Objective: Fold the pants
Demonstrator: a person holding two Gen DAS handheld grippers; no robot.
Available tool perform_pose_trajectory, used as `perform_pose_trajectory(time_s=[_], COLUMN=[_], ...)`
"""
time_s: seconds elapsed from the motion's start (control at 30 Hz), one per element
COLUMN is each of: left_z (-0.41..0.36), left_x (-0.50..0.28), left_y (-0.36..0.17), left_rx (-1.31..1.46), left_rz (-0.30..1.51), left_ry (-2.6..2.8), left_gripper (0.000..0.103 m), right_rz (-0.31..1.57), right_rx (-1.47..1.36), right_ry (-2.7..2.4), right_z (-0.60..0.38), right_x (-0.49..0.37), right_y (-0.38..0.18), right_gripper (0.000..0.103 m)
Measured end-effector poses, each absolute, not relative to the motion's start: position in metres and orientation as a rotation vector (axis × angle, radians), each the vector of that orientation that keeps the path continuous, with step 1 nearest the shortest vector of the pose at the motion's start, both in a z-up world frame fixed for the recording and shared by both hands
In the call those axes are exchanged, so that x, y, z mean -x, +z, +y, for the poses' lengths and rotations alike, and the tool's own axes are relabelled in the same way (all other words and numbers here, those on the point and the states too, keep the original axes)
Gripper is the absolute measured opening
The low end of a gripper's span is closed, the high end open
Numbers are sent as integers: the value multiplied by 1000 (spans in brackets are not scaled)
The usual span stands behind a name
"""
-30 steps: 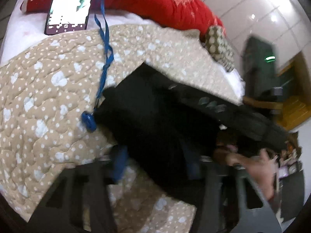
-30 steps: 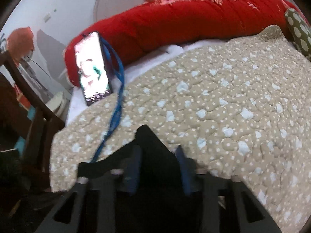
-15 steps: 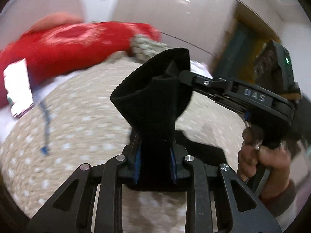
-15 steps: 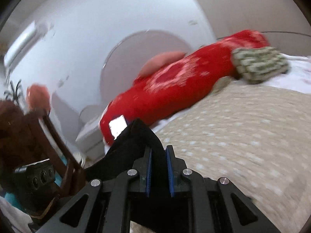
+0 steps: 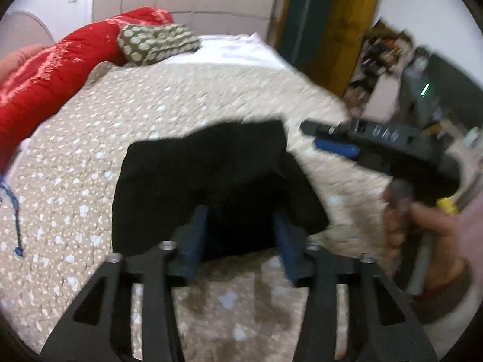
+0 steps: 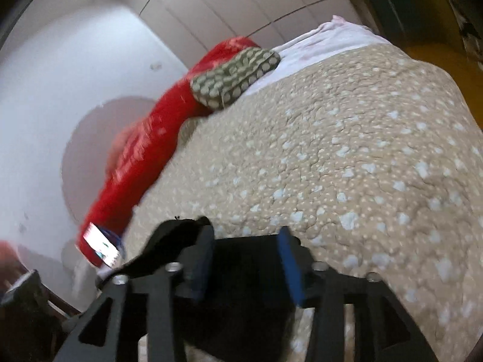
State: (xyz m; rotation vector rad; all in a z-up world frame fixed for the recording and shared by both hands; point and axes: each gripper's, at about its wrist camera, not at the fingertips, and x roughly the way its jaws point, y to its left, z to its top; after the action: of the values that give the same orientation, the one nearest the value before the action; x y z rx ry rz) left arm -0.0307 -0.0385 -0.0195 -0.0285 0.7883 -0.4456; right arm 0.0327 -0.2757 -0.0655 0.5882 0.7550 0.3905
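While both my sets of jaws have just been opening, the black pants (image 5: 211, 181) are lying folded in a squarish bundle on the bed, on the tan dotted quilt (image 5: 90, 157), toward its near edge. My left gripper (image 5: 241, 235) stands wide, blue pads either side of the near edge of the bundle and not pressing on it, so nothing is gripped there.

My right gripper (image 6: 244, 259) is spread wide too. From its own camera there's black cloth between and under the pads, plus a floppy bit sticking out past the left pad, but the pads aren't squeezing it. In the left view that same gripper hangs off the right side of the bundle, clear of it, with my hand (image 5: 428, 226) around the handle.

Further back, a red pillow (image 5: 45, 75) runs along the far edge of the bed with a small green dotted cushion (image 5: 157, 43) against it. A phone (image 6: 101, 242) with its screen lit sits by the red pillow's end. Everything is pretty blurry.
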Motion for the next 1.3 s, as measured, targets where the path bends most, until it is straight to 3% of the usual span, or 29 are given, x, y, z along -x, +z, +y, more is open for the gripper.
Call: perform_pose_trajectory(time_s=[0.07, 0.2, 0.5, 0.57, 0.6, 0.67, 0.83, 0.97, 1.1, 1.2, 1.3], left_z=[-26, -7, 17, 19, 19, 20, 23, 10, 2, 5, 5], left_x=[36, 26, -1, -3, -2, -2, 0, -9, -17, -17, -27], left_y=[-14, -17, -77, -78, -74, -66, -45, -58, -71, -59, -47], left_rx=[37, -11, 59, 72, 71, 66, 100, 75, 57, 38, 38], left_rz=[742, 712, 881, 885, 883, 865, 822, 858, 900, 883, 850], left_ry=[-436, -337, -228, -219, -219, -211, -207, -209, -211, -199, -182], left_gripper=[61, 61, 61, 61, 61, 61, 61, 61, 61, 61, 61], right_rz=[743, 763, 890, 829, 827, 815, 738, 779, 898, 867, 794], right_rx=[-623, -640, -562, -543, -562, -636, -528, -456, -387, -455, -414], right_ry=[419, 469, 486, 496, 516, 545, 518, 434, 395, 371, 319], right_z=[-278, -265, -198, -187, -186, -193, -214, -237, -227, -242, -255], right_x=[-25, -23, -32, -32, -35, -38, -25, -23, -38, -33, -25], right_y=[-59, -53, -88, -89, -91, -92, -57, -62, -93, -82, -57], right_gripper=[48, 61, 61, 37, 17, 11, 10, 11, 16, 24, 25])
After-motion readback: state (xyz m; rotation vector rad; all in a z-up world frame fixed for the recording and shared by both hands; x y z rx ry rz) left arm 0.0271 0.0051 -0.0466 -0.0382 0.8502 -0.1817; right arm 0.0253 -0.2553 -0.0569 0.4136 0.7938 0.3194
